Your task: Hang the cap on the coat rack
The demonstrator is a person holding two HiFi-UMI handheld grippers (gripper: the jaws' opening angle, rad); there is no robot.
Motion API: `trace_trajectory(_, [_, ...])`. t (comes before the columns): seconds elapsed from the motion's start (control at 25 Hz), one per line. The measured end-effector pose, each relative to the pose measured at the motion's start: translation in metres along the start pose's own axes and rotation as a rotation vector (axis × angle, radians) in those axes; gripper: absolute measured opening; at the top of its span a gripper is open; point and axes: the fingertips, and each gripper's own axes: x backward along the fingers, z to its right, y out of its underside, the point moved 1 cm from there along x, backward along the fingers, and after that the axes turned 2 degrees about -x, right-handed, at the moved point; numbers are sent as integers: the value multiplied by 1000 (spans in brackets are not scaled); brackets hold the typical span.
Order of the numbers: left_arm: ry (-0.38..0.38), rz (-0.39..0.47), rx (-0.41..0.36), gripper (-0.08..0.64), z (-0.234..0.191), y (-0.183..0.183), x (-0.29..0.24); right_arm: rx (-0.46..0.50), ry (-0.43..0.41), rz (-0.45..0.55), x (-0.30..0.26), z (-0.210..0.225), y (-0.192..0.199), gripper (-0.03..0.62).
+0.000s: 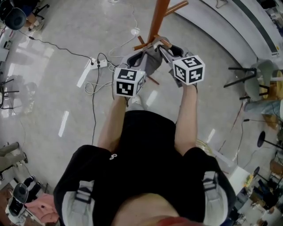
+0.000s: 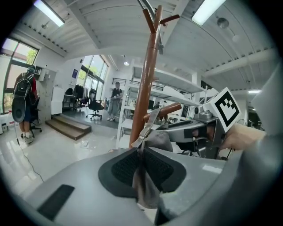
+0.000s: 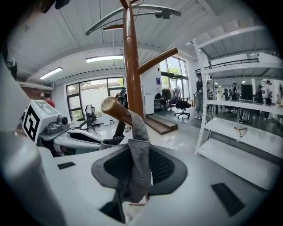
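A grey cap [image 1: 151, 61] hangs between both grippers, right against the brown wooden coat rack [image 1: 159, 13]. My left gripper [image 1: 138, 58] is shut on a fold of the cap [image 2: 147, 187], and the cap's strap and buckle [image 2: 148, 126] rise toward the pole [image 2: 148, 79] and a low peg [image 2: 167, 110]. My right gripper [image 1: 167, 47] is shut on the cap [image 3: 138, 170], whose strap loops over the end of a peg [image 3: 116, 109] in front of the pole [image 3: 131, 66]. In the right gripper view the left gripper [image 3: 66, 134] is close on the left.
Cables and a power strip [image 1: 99, 63] lie on the floor left of the rack's base. A stool [image 1: 247, 79] stands to the right. White shelving [image 3: 239, 132] runs along the right side. A person with a backpack [image 2: 24, 101] stands far off.
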Motion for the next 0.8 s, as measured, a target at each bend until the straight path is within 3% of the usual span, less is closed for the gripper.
trace_trajectory(0.36, [10,8,-13,48,-11,8,-13,-28,-27,51,-25,9,6,119])
trace_trajectory(0.64, [142,-66,-155,95,-9,10,11,-108,-74,102,0,27,14,190])
trace_trajectory(0.72, [110,-24,-163,95,-14,-5,20,-120,-38,141,17,42,7,182])
trace_trajectory(0.8, [65,83,-134,94,-15,-33,26,-112,2,215,36,56,-12,136])
